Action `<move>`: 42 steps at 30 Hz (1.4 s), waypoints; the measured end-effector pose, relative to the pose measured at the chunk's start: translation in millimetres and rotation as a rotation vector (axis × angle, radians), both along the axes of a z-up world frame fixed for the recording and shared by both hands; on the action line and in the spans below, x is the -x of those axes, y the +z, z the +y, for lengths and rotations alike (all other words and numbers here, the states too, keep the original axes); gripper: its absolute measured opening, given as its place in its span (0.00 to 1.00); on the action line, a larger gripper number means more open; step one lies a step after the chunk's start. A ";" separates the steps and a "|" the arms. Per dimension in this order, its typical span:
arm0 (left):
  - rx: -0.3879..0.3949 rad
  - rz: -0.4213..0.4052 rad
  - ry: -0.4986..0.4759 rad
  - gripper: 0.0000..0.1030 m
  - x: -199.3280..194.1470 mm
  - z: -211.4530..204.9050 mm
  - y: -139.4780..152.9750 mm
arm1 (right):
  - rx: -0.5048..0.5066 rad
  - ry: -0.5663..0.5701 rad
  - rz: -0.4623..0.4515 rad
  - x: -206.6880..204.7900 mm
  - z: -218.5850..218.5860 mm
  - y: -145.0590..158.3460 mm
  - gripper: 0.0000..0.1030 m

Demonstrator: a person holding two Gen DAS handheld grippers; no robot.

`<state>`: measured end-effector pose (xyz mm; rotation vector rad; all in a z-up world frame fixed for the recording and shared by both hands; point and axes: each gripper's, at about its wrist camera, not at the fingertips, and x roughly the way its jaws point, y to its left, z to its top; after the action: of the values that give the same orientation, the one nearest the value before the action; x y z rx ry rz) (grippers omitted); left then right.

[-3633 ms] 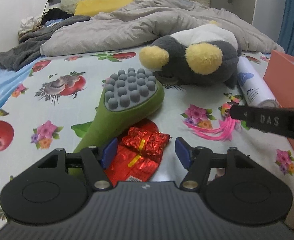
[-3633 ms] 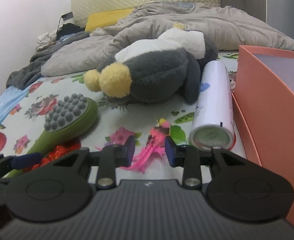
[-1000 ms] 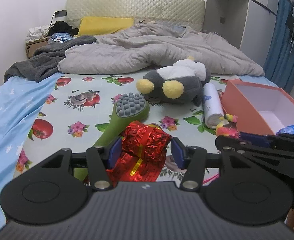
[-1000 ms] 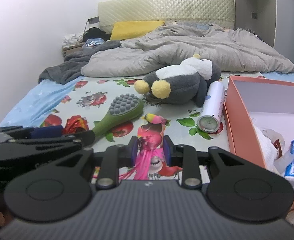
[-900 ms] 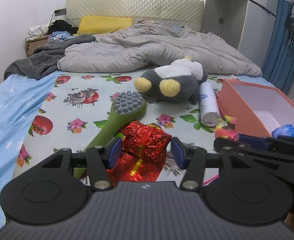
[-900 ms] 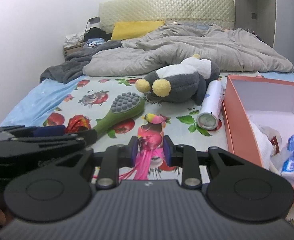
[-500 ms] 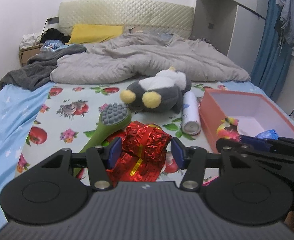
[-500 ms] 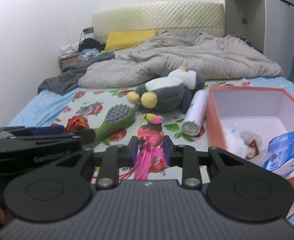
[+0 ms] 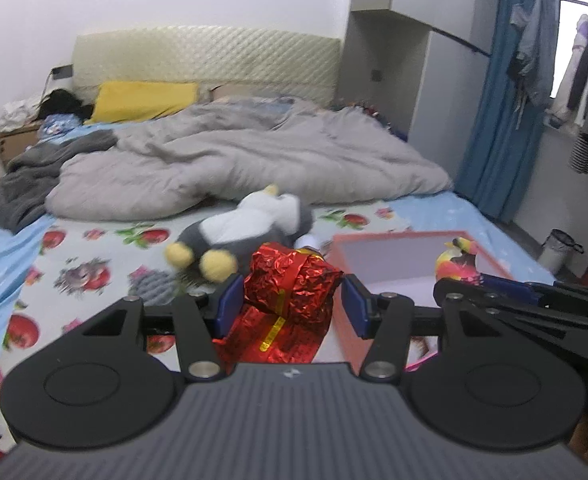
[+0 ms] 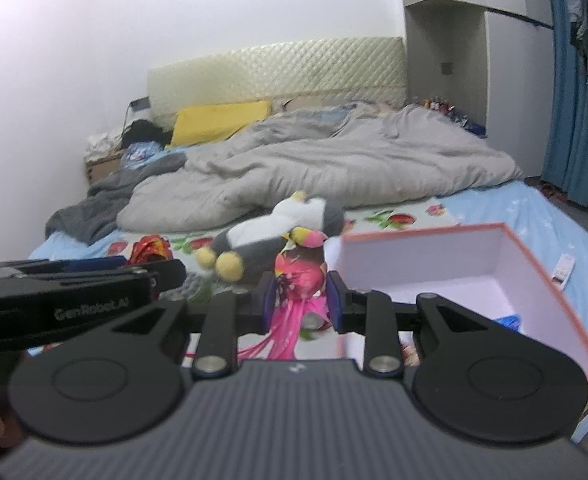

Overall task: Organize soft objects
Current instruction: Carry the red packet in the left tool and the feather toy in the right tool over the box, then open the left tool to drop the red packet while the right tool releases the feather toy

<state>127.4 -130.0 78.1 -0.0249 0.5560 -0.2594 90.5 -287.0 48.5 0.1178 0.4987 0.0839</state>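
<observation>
- My left tool (image 9: 292, 306) grips the red foil bundle (image 9: 290, 284), held above the bed (image 9: 74, 248).
- My right tool (image 10: 300, 306) clamps the pink toy bird (image 10: 298, 276) beside the orange box (image 10: 534, 276).

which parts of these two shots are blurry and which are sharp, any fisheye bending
Left wrist view: the red foil bundle and left gripper are sharp, while the penguin plush and bedsheet smear with motion.
Right wrist view: softer overall, the pink bird toy and pink box blurred; walls and curtain bow at the edges.
</observation>
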 end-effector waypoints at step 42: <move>-0.082 0.384 -0.301 0.59 -106.4 -229.3 -135.1 | -0.031 -0.328 0.387 -52.1 -221.5 -103.5 0.29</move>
<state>233.8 -359.3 -57.0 0.0911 0.9535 -0.5308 142.6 -508.5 -54.9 0.2475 0.8575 -0.2566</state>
